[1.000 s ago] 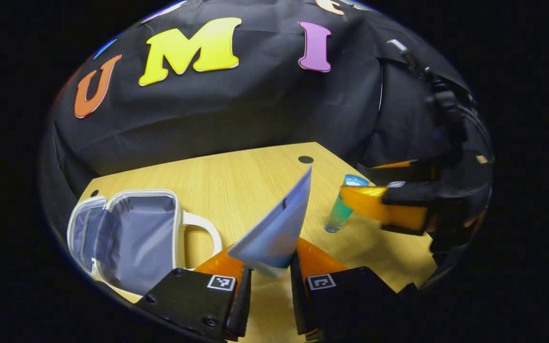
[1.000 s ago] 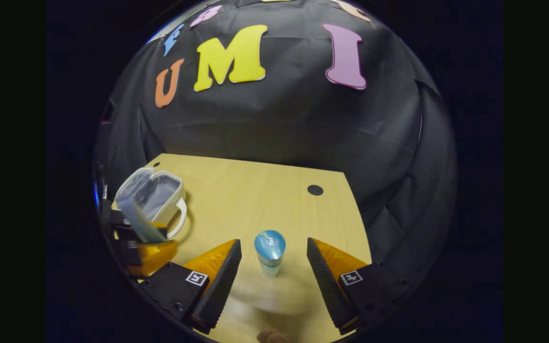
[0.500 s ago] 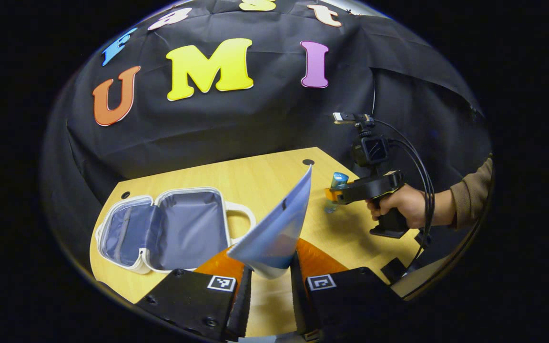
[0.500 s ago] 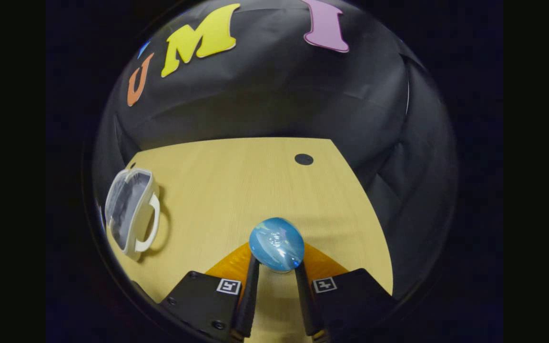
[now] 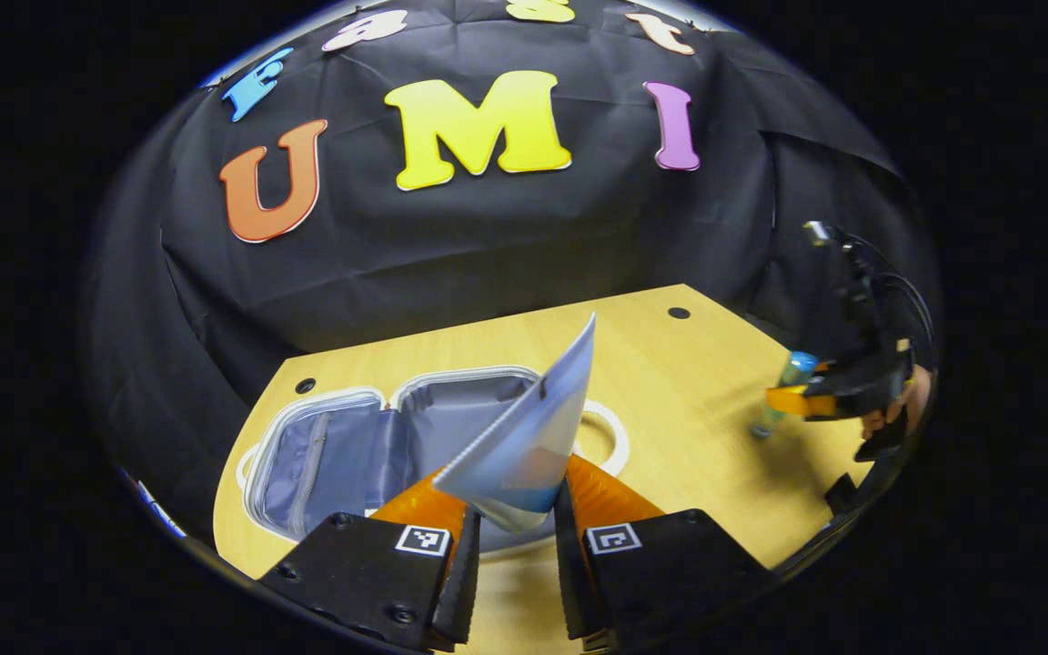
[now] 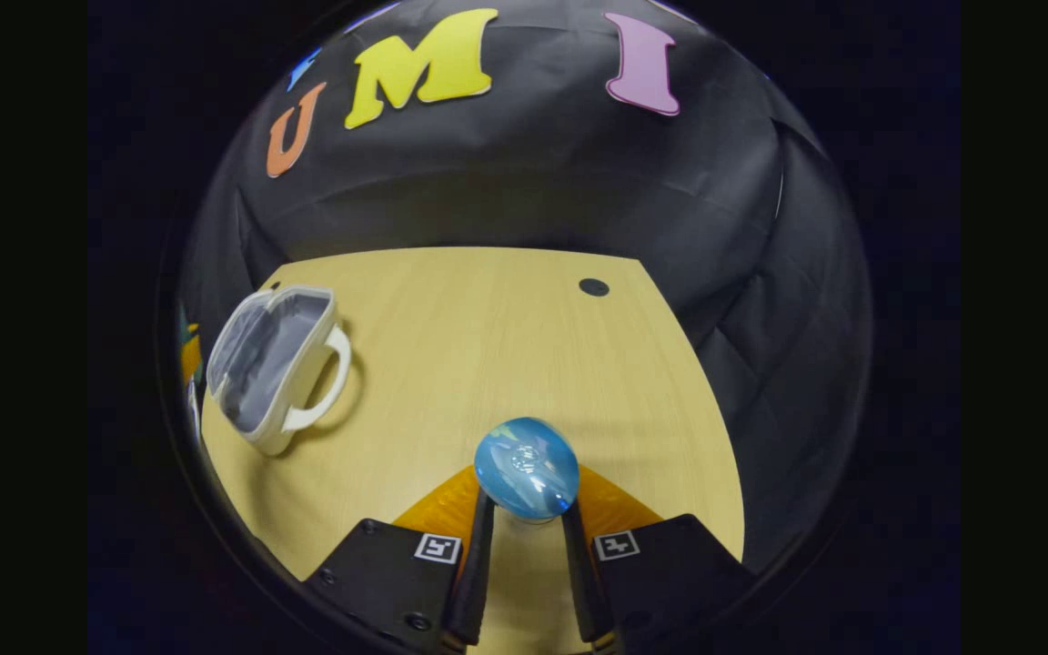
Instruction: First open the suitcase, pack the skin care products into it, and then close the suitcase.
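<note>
The packing step is in hand: the suitcase (image 5: pixel 369 446) lies open on the desk (image 5: pixel 670 382), lid flat beside the base, its grey lining bare as far as can be seen. The left tongs (image 5: pixel 513 537) pinch the lower end of a pale blue tube (image 5: pixel 524 437) whose flat crimped end points up, and they hover just in front of the open case. The right tongs (image 6: pixel 524 546) pinch a bottle (image 6: pixel 526 466) with a rounded blue cap, well apart from the suitcase, which sits far to the left in the right gripper view. Next, the left tongs probably need to carry the tube over the lined base, lower it and release; the bottle should follow. No brand or label can be read; the tube's printing is too blurred.
</note>
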`<action>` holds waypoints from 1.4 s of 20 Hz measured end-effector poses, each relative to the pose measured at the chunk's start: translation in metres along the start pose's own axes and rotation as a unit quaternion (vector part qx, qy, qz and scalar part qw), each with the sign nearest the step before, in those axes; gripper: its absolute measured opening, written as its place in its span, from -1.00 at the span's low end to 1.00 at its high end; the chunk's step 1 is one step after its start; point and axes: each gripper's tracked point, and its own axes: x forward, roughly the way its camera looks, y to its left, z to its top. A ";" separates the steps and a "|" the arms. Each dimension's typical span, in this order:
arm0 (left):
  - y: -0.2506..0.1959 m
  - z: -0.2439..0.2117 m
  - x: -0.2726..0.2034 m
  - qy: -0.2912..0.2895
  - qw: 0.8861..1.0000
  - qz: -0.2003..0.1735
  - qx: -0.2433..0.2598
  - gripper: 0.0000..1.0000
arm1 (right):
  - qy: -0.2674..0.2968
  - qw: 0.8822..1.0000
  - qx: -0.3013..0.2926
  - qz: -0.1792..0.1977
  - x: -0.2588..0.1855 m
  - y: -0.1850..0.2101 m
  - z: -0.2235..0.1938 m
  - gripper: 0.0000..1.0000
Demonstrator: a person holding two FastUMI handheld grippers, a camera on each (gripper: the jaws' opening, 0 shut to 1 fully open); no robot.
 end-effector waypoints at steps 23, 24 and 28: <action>0.045 -0.141 0.106 0.298 0.951 0.043 -0.074 -0.18 | 0.008 0.999 0.030 -0.025 -0.099 0.005 -0.024 -0.28; 0.045 -0.142 0.109 0.306 0.948 0.045 -0.073 -0.09 | 0.010 0.999 0.029 -0.024 -0.098 0.006 -0.024 -0.28; 0.044 -0.141 0.110 0.315 0.945 0.044 -0.077 -0.09 | 0.012 0.999 0.025 -0.019 -0.101 0.009 -0.027 -0.28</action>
